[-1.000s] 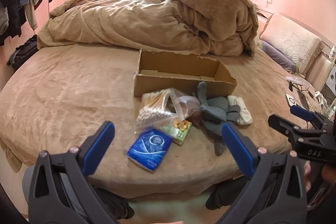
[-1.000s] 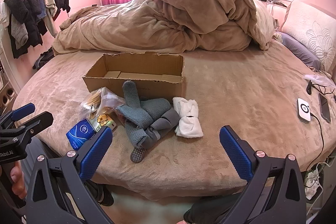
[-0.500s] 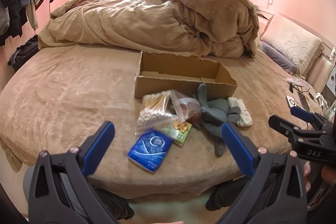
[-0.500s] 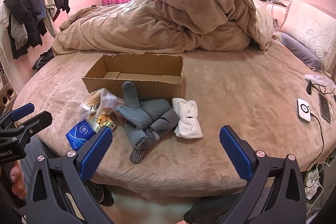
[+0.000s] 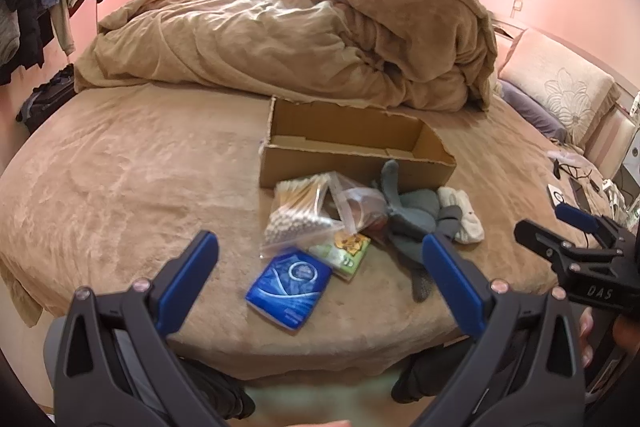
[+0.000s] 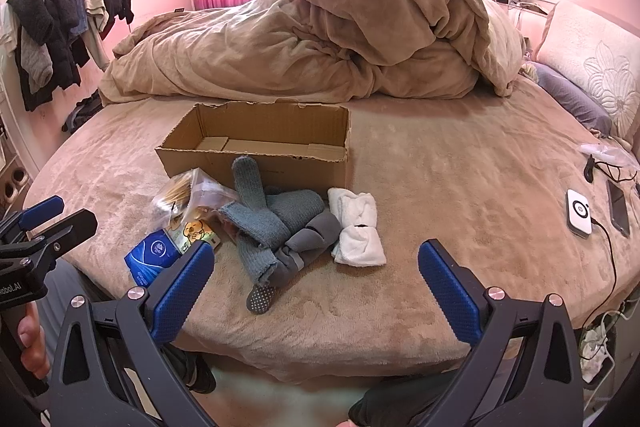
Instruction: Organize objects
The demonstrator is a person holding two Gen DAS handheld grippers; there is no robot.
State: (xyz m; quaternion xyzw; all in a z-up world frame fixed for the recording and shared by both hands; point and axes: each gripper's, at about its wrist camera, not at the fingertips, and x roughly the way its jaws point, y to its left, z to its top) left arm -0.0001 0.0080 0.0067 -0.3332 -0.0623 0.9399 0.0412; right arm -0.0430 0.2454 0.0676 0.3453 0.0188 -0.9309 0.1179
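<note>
right gripper (image 6: 316, 283) jaws wide apart | grey socks (image 6: 280, 227) touching white socks (image 6: 358, 227) | cardboard box (image 6: 256, 147) behind

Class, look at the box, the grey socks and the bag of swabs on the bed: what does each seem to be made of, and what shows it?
Box: brown corrugated cardboard, matte, with ragged torn top edges.
Grey socks: knitted fabric, probably wool or acrylic; ribbed texture shows, with grip dots on one sole.
Bag of swabs: clear, glossy thin plastic, crinkled and see-through; the sticks look like wood or paper.
</note>
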